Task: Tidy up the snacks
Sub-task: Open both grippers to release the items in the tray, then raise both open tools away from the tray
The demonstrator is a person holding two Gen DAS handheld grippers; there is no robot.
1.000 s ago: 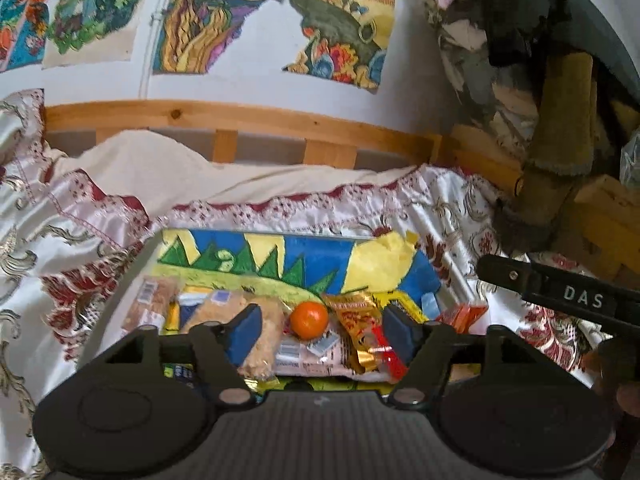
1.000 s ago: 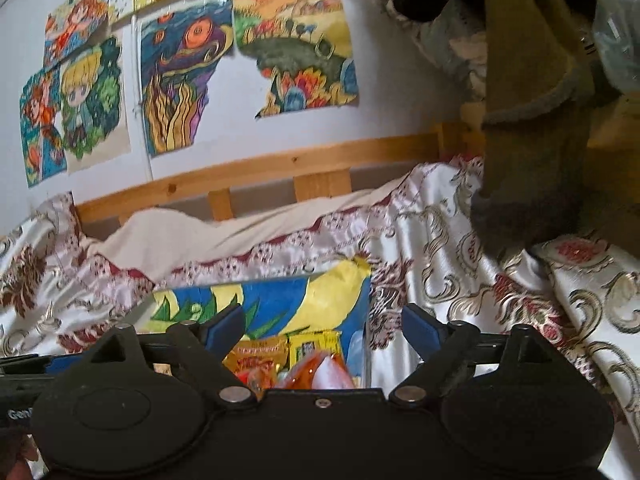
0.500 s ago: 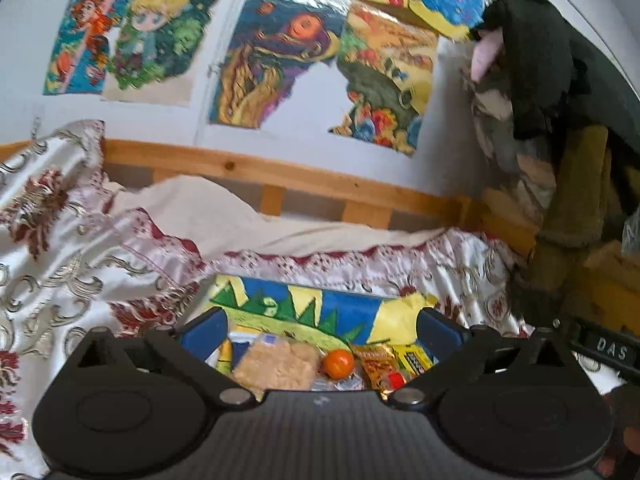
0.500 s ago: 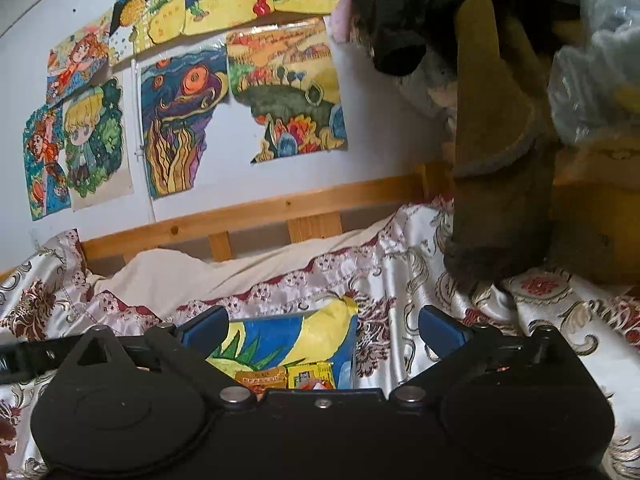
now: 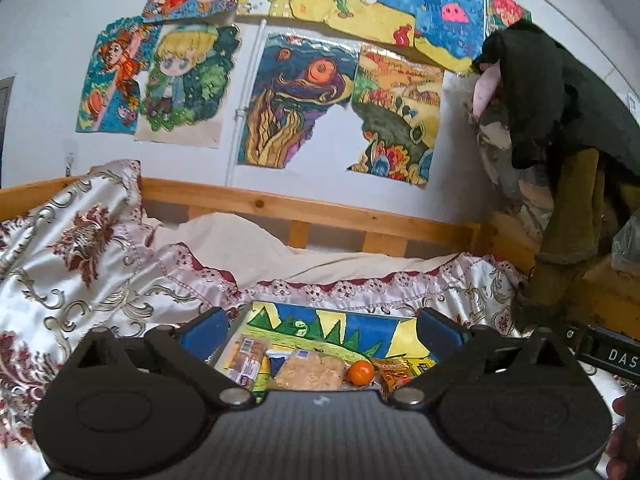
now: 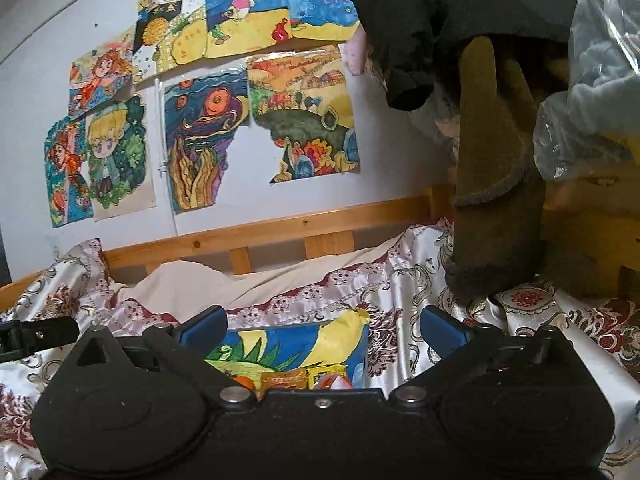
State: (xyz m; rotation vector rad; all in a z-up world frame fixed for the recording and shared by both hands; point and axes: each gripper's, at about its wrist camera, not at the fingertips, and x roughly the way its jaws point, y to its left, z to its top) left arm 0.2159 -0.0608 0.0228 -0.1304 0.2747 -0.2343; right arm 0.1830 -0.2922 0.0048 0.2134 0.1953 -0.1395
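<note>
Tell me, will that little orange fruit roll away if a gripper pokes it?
Probably yes. The orange fruit looks round and smooth, so a nudge would likely set it rolling. It lies among flat snack packets on a painted sheet over soft bedding, which might stop it soon. It seems firm enough for a gentle squeeze, though its curved skin could slip from the pads.

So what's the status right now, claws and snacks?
Left claw open, empty. Right claw open, empty. Snacks on the painted sheet: tangerine, cracker pack, orange packet. Nothing in the way.
</note>
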